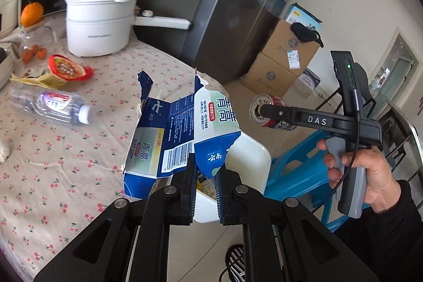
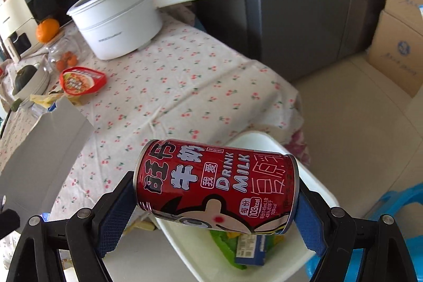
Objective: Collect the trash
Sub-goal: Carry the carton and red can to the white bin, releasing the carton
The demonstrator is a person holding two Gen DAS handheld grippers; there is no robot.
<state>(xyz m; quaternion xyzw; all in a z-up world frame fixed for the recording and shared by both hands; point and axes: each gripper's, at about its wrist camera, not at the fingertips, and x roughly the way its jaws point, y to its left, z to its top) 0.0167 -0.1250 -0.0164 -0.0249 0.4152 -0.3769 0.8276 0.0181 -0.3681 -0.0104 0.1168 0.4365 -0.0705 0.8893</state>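
At the lower centre of its frame the left gripper (image 1: 205, 173) pinches a torn, flattened blue-and-white cardboard toothpaste box (image 1: 182, 134) above the white plastic bin (image 1: 253, 163), while only the right wrist view shows the right gripper (image 2: 216, 192) clamping a red milk can (image 2: 216, 184) endwise over that bin's (image 2: 185, 242) green and blue wrappers.

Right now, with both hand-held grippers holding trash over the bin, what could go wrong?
1. The left hand-held gripper pinches only the bottom edge of the torn carton, which stands tall above the white bin, so it may tip or snag on the rim and land outside.
2. The right hand-held gripper clamps the red can end to end, tilted; it could slip out early.
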